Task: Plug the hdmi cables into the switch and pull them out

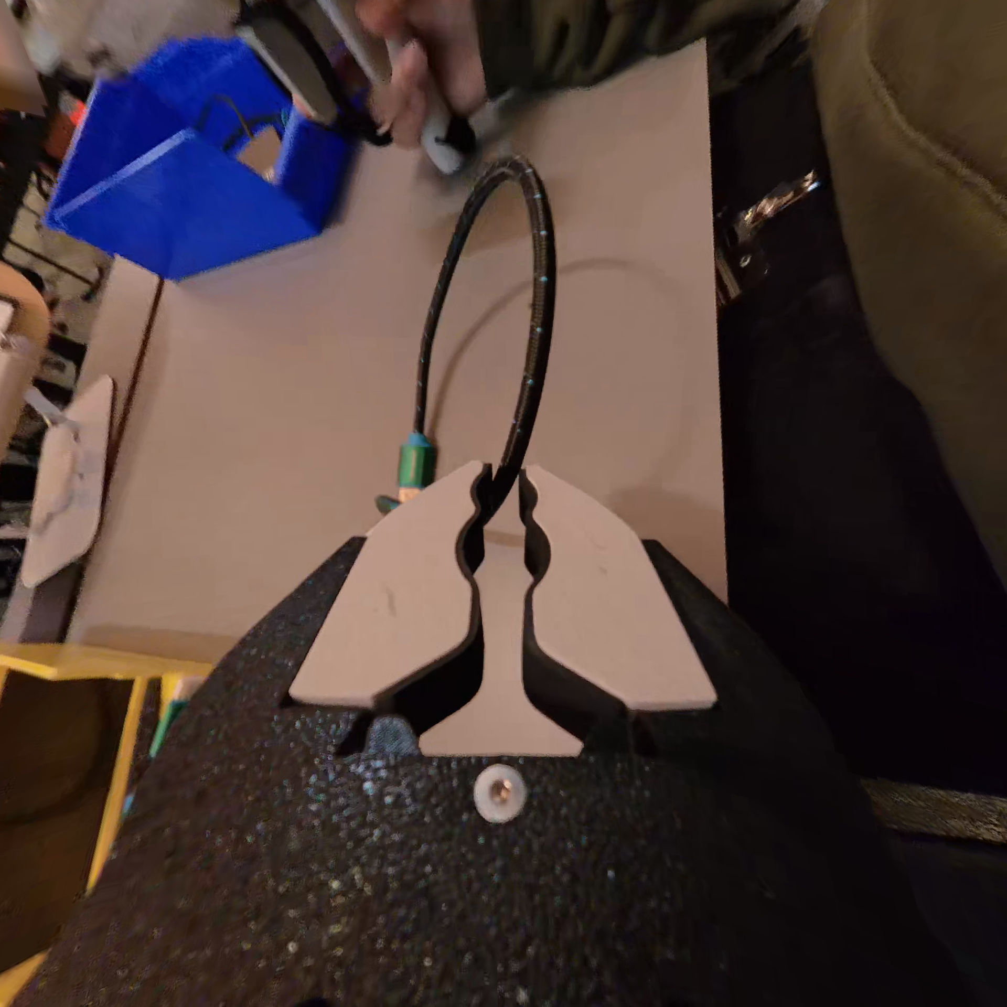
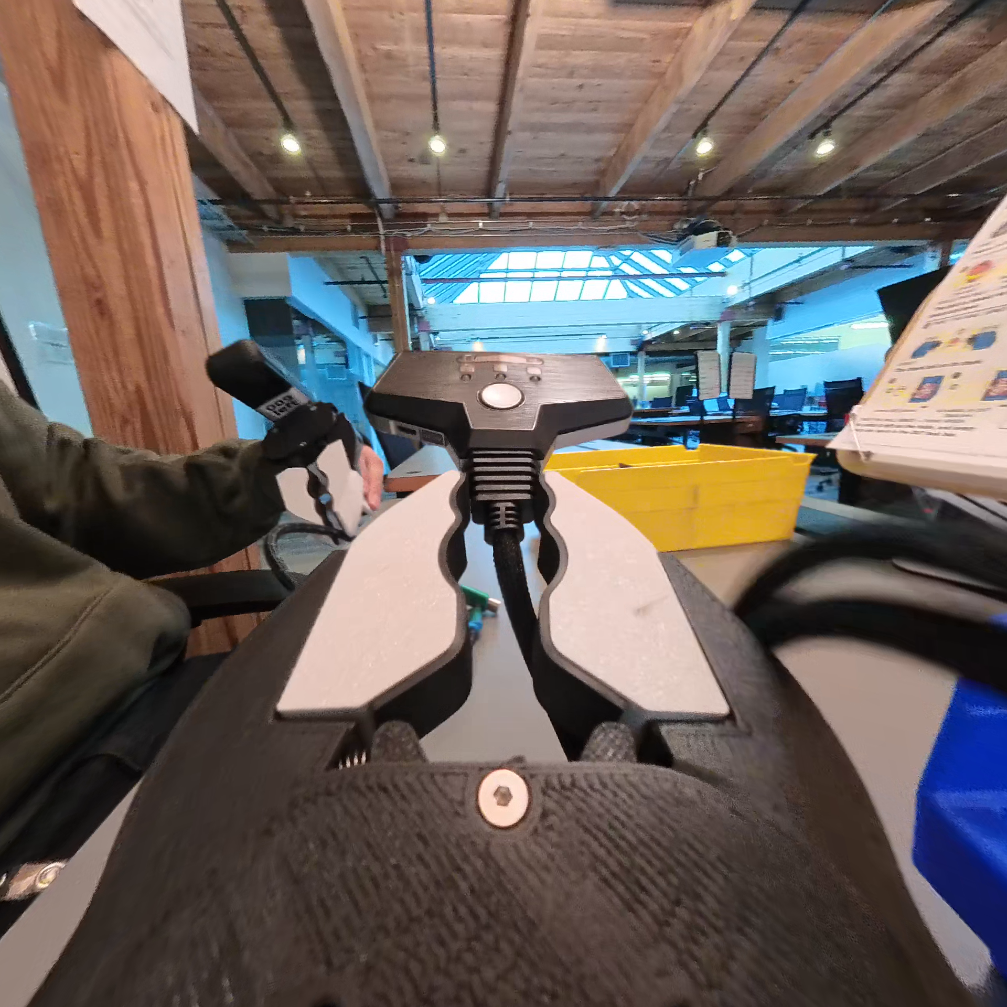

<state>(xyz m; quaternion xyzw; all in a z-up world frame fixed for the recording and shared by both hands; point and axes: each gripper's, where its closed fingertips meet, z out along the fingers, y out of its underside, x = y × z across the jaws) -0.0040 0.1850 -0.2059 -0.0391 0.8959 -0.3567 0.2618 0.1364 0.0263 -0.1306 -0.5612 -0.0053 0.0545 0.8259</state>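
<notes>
Presently, the right claw is closed on the ribbed neck of the black HDMI switch, which is held off the table with its round button facing the camera. The switch's braided lead runs back between the white fingers.

The left claw stands narrow, its tips pinching a black braided HDMI cable. That cable loops up toward 12 o'clock and comes down at 11 o'clock of the tips to a green plug lying on the pale table.

In the right wrist view the green plug lies on the table below the switch, just beside the left finger's inner edge. The left claw shows at 9 o'clock, gripped by a hand from a dark green sleeve.

Farther out, a yellow bin sits at 3 o'clock of the switch. A blue bin stands at 10 o'clock in the left wrist view, blurred. A printed sheet is at the right edge.
</notes>
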